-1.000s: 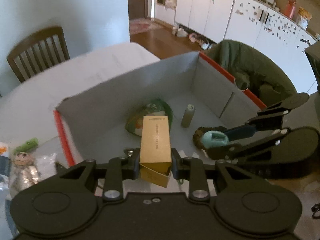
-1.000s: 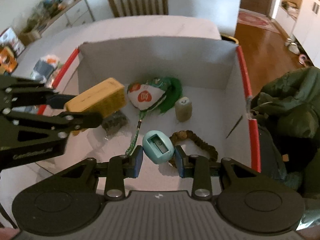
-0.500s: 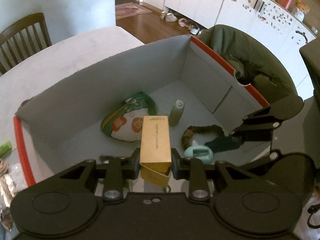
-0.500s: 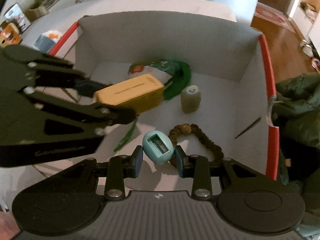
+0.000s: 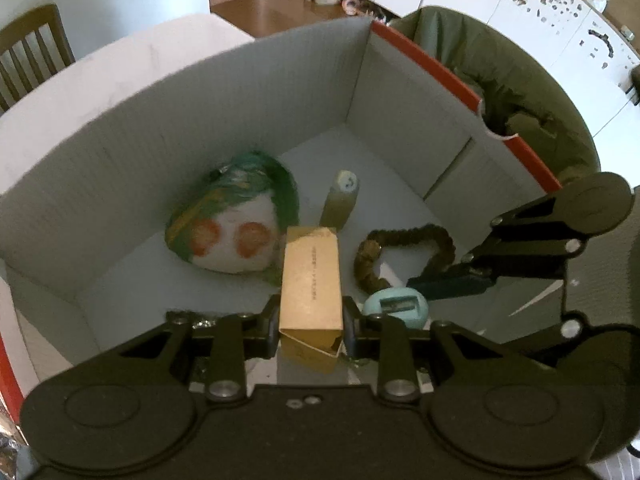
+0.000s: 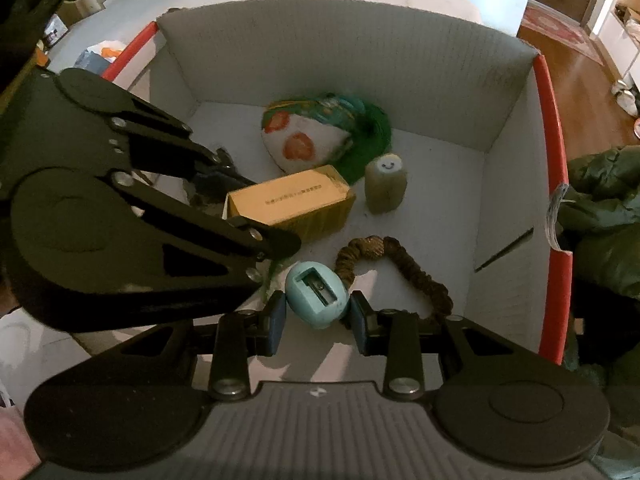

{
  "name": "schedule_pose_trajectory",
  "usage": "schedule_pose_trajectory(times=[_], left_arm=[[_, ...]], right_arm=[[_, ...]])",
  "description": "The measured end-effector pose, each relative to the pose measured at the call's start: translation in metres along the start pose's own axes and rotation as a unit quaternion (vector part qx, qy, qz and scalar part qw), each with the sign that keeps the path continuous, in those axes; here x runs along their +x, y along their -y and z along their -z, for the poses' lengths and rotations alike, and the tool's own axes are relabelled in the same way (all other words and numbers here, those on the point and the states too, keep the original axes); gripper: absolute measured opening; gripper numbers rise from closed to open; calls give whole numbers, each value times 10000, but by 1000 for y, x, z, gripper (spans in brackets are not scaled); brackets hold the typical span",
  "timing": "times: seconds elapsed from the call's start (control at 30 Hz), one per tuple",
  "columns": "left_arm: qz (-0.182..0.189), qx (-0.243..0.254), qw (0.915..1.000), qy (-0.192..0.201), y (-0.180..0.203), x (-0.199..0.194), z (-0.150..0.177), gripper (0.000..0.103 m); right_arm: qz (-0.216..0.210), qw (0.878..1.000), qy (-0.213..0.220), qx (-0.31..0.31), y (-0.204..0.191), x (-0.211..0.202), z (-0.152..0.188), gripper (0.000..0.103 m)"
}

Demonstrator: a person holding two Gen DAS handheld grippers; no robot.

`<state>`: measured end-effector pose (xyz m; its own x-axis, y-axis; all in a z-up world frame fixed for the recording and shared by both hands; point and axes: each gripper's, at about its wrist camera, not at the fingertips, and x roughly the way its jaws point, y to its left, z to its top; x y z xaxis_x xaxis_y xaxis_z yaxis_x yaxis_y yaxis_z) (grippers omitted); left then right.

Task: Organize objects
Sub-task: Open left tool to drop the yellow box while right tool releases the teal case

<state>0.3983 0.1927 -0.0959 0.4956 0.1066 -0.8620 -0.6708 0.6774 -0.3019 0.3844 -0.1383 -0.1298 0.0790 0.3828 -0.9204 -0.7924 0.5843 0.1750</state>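
My left gripper (image 5: pixel 311 328) is shut on a yellow-brown carton (image 5: pixel 310 280), held low inside the grey cardboard box (image 5: pixel 200 120) with red rims. My right gripper (image 6: pixel 316 316) is shut on a teal egg-shaped pencil sharpener (image 6: pixel 316 294), also low inside the box (image 6: pixel 360 60). In the right wrist view the left gripper (image 6: pixel 260 208) reaches in from the left with the carton (image 6: pixel 288 204). On the box floor lie a green and white strawberry bag (image 5: pixel 232 232), a small cylinder with a smiley face (image 5: pixel 342 204) and a brown scrunchie (image 5: pixel 404 252). The right gripper (image 5: pixel 404 300) enters from the right with the sharpener (image 5: pixel 396 306).
The box stands on a white table (image 5: pixel 120 56). A green jacket (image 5: pixel 500 64) hangs just beyond the box's right wall. A wooden chair (image 5: pixel 32 56) stands at the far left. Packets (image 6: pixel 100 50) lie on the table left of the box.
Both grippers have come forward and down into the box with their loads. The carton now hangs close to the bag and the smiley cylinder. The sharpener sits lower, beside the scrunchie.
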Motion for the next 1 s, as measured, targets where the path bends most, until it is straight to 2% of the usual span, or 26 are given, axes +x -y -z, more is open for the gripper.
schedule_pose_trajectory(times=[0.33, 0.4, 0.47, 0.63, 1.0], left_arm=[[-114, -124, 9993, -323, -1, 9, -3, 32], [-132, -112, 9994, -308, -1, 8, -3, 33], [-183, -119, 9994, -254, -1, 7, -3, 37], [-208, -134, 9996, -101, -3, -2, 3, 55], [-101, -269, 9985, 466, -7, -42, 19, 56]], right_arm=[[-164, 9997, 134, 73, 1, -13, 2, 36], [-120, 9997, 225, 64, 2, -18, 3, 40], [-60, 9993, 355, 26, 1, -25, 5, 43], [-56, 9987, 493, 96, 4, -37, 4, 44], [-11, 9961, 825, 318, -5, -61, 22, 44]])
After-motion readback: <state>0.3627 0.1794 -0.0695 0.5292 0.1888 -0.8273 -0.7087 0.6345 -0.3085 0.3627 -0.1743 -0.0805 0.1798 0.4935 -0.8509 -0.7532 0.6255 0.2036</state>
